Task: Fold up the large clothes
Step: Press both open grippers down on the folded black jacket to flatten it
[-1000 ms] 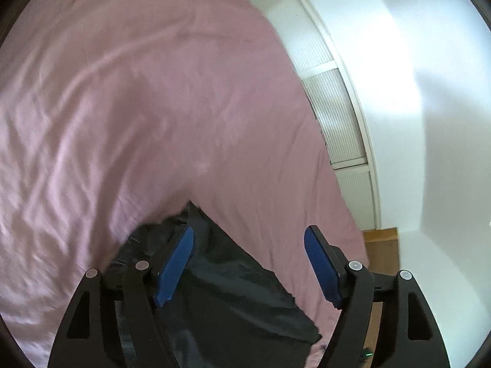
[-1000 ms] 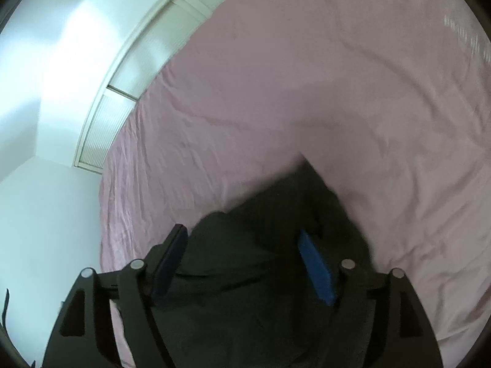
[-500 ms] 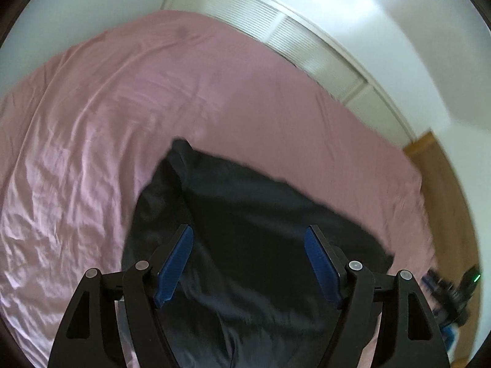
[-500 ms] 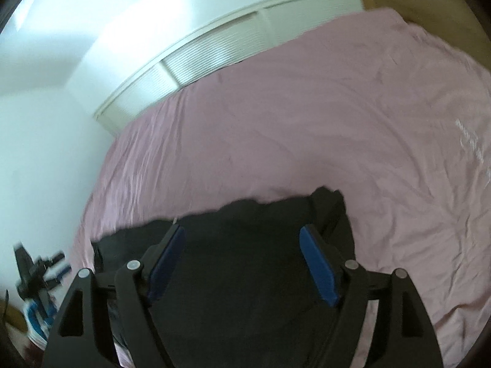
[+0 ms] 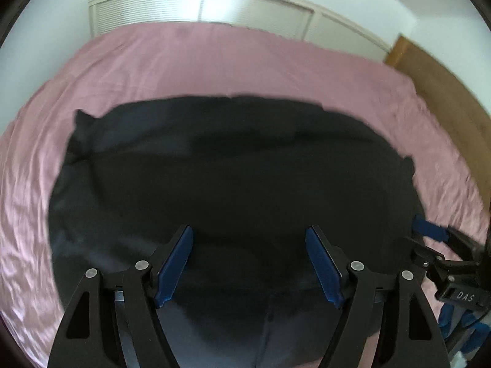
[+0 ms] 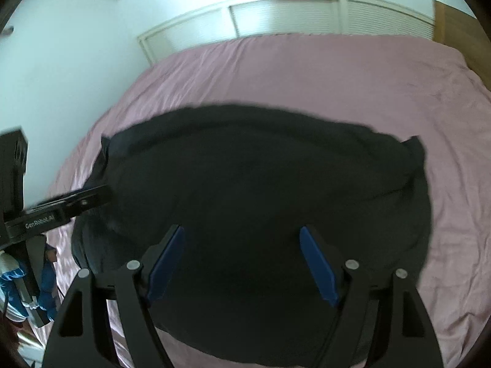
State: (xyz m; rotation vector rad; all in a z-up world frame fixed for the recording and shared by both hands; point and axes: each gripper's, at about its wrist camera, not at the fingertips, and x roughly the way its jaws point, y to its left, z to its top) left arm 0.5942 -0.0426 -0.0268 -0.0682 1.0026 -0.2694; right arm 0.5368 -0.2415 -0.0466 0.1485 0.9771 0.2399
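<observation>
Garment: a large black garment is lying spread across the middle of the bed, its far edge running roughly parallel to the closet side; in the right wrist view it is filling most of the centre.
Garment corners: a small point of cloth is sticking up at the far left corner and another at the far right corner in both views.
Bed: a pink sheet is covering the bed and is showing wrinkles around the garment on every visible side.
Left gripper: the left gripper is hovering over the near part of the garment; its jaws are standing wide apart, released, with nothing between the blue pads.
Right gripper: the right gripper is hovering likewise over the near part of the garment; its jaws are also standing released, gripping nothing.
Cross views: each gripper is appearing at the edge of the other's camera, beside the garment's side edges.
Background: white louvred closet doors are standing behind the bed; a wooden panel is showing at the far right.
Image quality: the cloth edges are appearing blurred.
</observation>
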